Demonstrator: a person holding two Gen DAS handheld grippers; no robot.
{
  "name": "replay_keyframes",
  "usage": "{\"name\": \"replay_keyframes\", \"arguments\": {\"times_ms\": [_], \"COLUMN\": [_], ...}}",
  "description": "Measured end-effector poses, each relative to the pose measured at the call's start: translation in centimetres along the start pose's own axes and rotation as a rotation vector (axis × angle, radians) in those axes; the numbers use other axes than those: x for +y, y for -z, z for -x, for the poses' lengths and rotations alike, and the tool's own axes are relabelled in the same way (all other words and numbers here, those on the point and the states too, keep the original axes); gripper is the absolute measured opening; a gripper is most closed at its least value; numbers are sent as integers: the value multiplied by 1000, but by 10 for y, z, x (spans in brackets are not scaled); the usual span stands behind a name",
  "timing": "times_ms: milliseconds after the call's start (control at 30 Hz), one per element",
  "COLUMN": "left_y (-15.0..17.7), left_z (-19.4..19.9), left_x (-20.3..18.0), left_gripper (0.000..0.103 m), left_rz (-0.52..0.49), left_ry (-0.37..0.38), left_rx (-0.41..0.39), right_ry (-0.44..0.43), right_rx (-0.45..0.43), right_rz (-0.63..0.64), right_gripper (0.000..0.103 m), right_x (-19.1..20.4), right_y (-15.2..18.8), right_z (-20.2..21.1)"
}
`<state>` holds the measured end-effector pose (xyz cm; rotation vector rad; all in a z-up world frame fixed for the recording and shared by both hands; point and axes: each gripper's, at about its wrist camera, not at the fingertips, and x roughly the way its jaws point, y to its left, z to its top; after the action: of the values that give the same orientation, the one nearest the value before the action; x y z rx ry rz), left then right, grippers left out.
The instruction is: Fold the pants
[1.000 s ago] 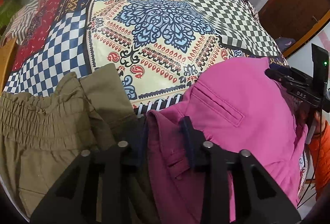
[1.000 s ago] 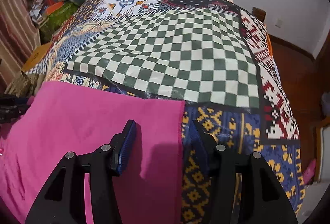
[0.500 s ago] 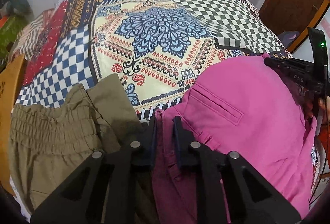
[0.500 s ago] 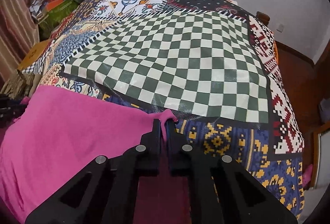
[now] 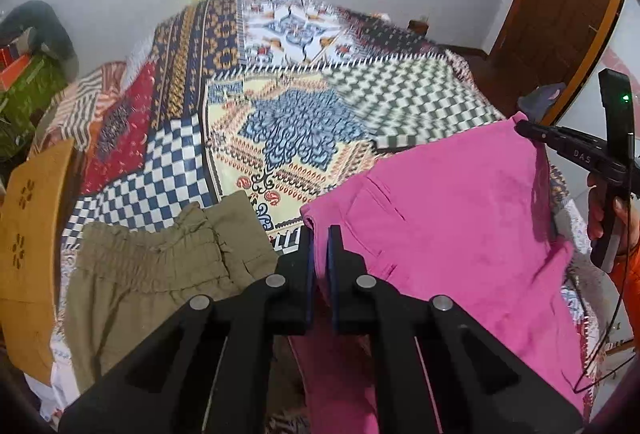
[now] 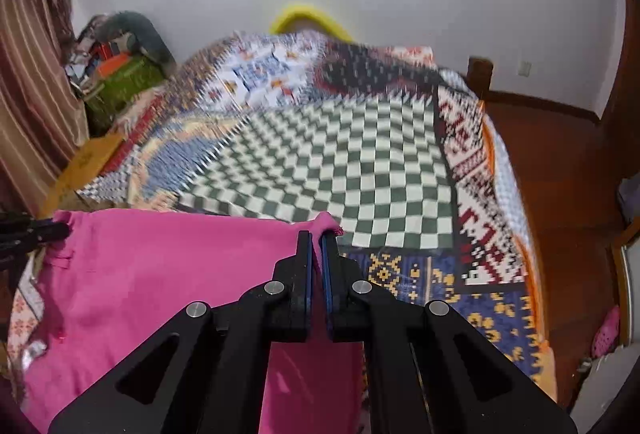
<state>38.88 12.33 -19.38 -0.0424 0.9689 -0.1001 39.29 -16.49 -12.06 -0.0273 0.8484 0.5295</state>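
Both grippers pinch the pink pants (image 5: 460,218), lifted off the quilt (image 5: 280,122): left gripper (image 5: 320,234) lower centre at the waistband, right gripper (image 6: 317,234) probably at a hem corner, ready to fold over.

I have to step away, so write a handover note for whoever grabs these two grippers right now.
Left gripper: shut on the pink pants at one corner.
Right gripper: shut on the far corner of the same edge.
The held edge is raised off the patterned bedspread; olive pants lie beside.
Done: both corners gripped.
Left: carry the edge over, lay the fold, release.
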Motion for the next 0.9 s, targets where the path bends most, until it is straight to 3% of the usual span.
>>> {"name": "replay_keyframes", "arguments": {"times_ms": [367,567,900], "left_y": [16,36,82], "left_z": [92,136,192], "left_x": [-32,-46,-70], "left_gripper": [5,5,4], "left_rz": [-22,-16,-44], "left_ry": [17,39,69], "left_rx": [-102,-139,-176], "right_ry": [-40,-64,-81], "right_rx": [-89,-141,-153], "right_rz": [0,1,9], "right_gripper": [4,4,4], "right_x": [25,39,58], "right_y": [3,19,60], "right_z": [90,145,211]}}
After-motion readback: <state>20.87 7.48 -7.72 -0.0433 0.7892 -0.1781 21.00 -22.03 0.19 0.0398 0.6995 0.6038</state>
